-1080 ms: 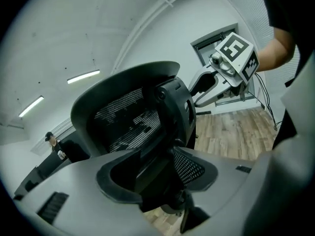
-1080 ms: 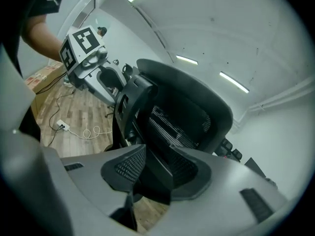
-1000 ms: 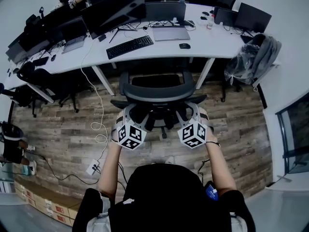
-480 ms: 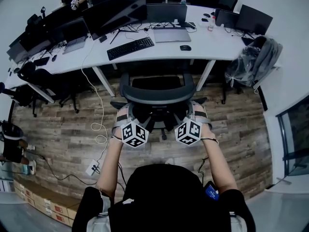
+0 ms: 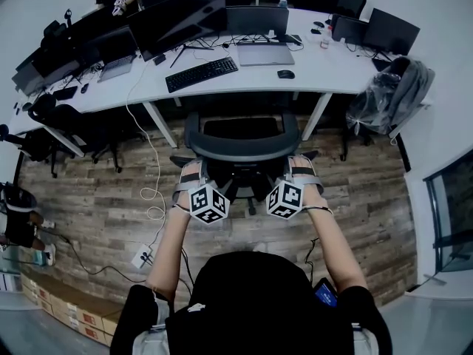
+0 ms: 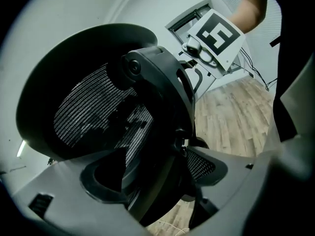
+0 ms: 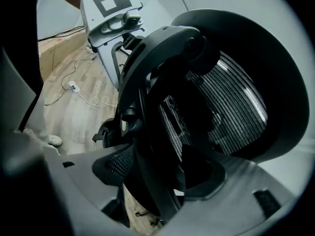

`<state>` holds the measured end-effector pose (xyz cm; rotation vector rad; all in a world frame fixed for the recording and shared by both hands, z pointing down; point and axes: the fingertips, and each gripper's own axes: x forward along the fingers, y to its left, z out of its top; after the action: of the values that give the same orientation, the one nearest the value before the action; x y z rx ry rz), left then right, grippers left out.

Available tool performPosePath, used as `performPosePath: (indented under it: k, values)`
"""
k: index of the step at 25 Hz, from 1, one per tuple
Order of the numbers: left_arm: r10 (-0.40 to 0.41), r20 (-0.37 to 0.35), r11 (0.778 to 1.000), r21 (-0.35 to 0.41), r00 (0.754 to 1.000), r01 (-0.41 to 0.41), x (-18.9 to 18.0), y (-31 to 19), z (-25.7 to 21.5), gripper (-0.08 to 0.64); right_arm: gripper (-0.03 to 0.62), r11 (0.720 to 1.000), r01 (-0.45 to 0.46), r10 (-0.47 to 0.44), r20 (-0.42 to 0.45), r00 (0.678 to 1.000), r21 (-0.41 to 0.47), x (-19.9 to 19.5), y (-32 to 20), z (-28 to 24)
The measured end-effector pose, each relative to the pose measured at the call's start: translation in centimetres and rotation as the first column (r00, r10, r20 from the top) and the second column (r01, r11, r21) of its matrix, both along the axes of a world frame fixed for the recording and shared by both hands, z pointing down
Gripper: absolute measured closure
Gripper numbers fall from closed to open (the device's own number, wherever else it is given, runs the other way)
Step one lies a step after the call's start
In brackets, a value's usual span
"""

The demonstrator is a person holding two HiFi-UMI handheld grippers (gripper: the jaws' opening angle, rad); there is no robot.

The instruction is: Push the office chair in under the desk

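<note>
1. Head view: the office chair sits nosed in under the white desk, with the left gripper and the right gripper at its backrest.
2. Left gripper view: the jaws, just opened wide, straddle the backrest frame without pinching it.
3. Right gripper view: the jaws have likewise just opened around the frame, apparently letting go with the push judged done.

I see the black mesh-backed office chair filling the bay between the slanted white legs of the white worktop, so nothing passes there. The bare wooden floor is open on either side. A white cable trails on the left, and a grey backpack crowds the far right.
</note>
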<state>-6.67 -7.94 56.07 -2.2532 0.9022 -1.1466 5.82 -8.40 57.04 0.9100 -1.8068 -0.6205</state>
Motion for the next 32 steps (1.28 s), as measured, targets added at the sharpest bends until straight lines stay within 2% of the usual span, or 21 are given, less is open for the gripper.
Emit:
performPosePath:
  k: [4, 11, 16, 28, 32]
  values:
    - [0.018, 0.083, 1.0, -0.019, 0.996, -0.016, 0.1, -0.2, 1.6, 0.178, 0.302, 1.0, 0.004, -0.004, -0.014, 1.0, -0.004, 0.0, -0.2, 0.6]
    - [0.011, 0.133, 1.0, 0.02, 0.991, -0.014, 0.1, -1.2, 2.2, 0.178, 0.299, 1.0, 0.004, -0.004, -0.037, 0.999, 0.012, 0.1, -0.8, 0.9]
    - [0.033, 0.143, 0.999, -0.01, 0.989, -0.032, 0.3, -1.5, 2.5, 0.169, 0.295, 1.0, 0.015, -0.014, -0.045, 0.999, 0.011, 0.0, -1.0, 1.1]
    - [0.038, 0.179, 0.999, 0.02, 0.983, -0.042, 0.5, -1.8, 2.5, 0.166, 0.29, 0.999, 0.036, -0.033, -0.08, 0.996, 0.038, -0.1, -1.3, 0.9]
    - [0.041, 0.197, 0.999, 0.007, 0.98, -0.044, 0.5, -2.0, 2.5, 0.164, 0.29, 0.999, 0.04, -0.037, -0.087, 0.996, 0.03, -0.1, -1.5, 0.9]
